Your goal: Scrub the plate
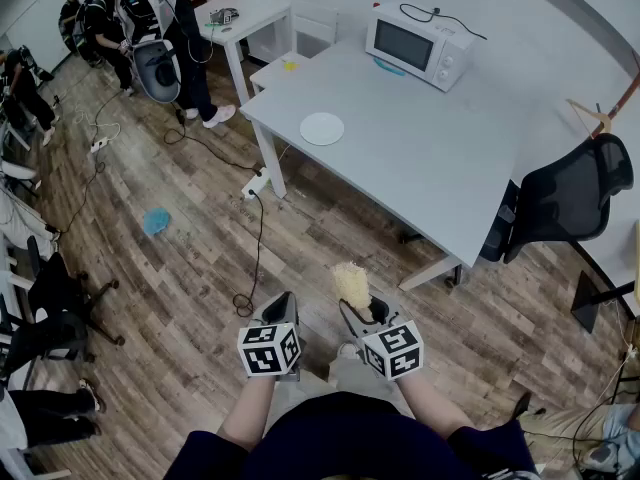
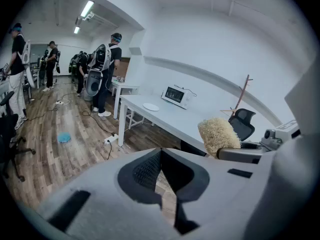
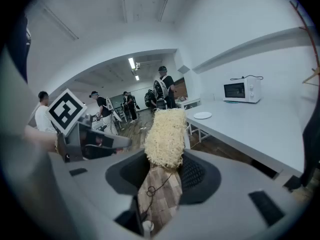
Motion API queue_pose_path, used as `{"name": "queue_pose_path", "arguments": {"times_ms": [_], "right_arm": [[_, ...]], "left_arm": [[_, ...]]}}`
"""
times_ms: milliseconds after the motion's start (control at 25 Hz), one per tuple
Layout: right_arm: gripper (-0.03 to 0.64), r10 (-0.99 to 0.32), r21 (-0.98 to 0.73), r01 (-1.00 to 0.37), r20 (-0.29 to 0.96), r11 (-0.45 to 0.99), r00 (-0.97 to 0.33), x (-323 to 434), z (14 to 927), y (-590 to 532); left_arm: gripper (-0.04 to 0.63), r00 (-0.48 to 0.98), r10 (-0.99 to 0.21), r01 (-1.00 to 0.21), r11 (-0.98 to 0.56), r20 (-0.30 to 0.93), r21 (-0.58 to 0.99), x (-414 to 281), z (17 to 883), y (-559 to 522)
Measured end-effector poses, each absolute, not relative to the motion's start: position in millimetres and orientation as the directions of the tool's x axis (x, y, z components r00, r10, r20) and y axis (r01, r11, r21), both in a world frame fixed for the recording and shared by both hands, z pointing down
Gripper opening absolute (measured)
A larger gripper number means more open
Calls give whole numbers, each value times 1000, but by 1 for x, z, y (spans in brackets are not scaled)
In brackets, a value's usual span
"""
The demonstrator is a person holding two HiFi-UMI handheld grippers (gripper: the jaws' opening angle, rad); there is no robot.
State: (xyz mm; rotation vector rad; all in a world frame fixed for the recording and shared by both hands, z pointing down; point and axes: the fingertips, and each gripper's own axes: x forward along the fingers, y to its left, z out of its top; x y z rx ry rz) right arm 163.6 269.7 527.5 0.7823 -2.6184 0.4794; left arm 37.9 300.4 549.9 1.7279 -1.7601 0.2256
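Observation:
The white plate (image 1: pixel 322 128) lies on the near-left part of the grey table (image 1: pixel 430 158), far ahead of both grippers; it also shows as the plate (image 2: pixel 150 106) and the plate (image 3: pixel 202 115). My right gripper (image 1: pixel 362 306) is shut on a yellow fibrous scrubber (image 1: pixel 350 281), which sticks up past the jaws as the scrubber (image 3: pixel 165 134). My left gripper (image 1: pixel 281 313) is shut with nothing in it, jaws meeting at the left gripper (image 2: pixel 161 152). Both hang over the wooden floor close to my body, well short of the table.
A microwave (image 1: pixel 418 43) stands at the table's far end. A black office chair (image 1: pixel 570 203) sits at the table's right. On the floor lie a power strip with cable (image 1: pixel 255 183) and a blue object (image 1: pixel 156 222). Several people stand at the back left near a second table (image 1: pixel 240 13).

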Motion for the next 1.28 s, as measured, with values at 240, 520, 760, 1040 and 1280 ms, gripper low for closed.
{"name": "queue_pose_path", "arguments": {"times_ms": [240,520,760,1040,1280], "right_arm": [[172,-485,-219,-611,433,761,-760,146,522,310],[172,-537,-224,-653,412,724,-736,111,518,332],[172,-553,-275,-652,362,707,-751,85,511,343],[172,-576,-270,-673,361,688,-733,62,511,350],[172,-561,-292,-664,366,688,-742,47,512,349]], "left_arm": [[18,152,-826,-958,11,542,286,32,538,317],[18,205,-808,-957,-48,552,285,4,536,339],[18,242,-807,-951,-87,538,297,-15,535,352],[18,259,-811,-945,-99,525,313,-40,539,362],[18,269,-804,-941,-100,531,324,-51,542,357]]}}
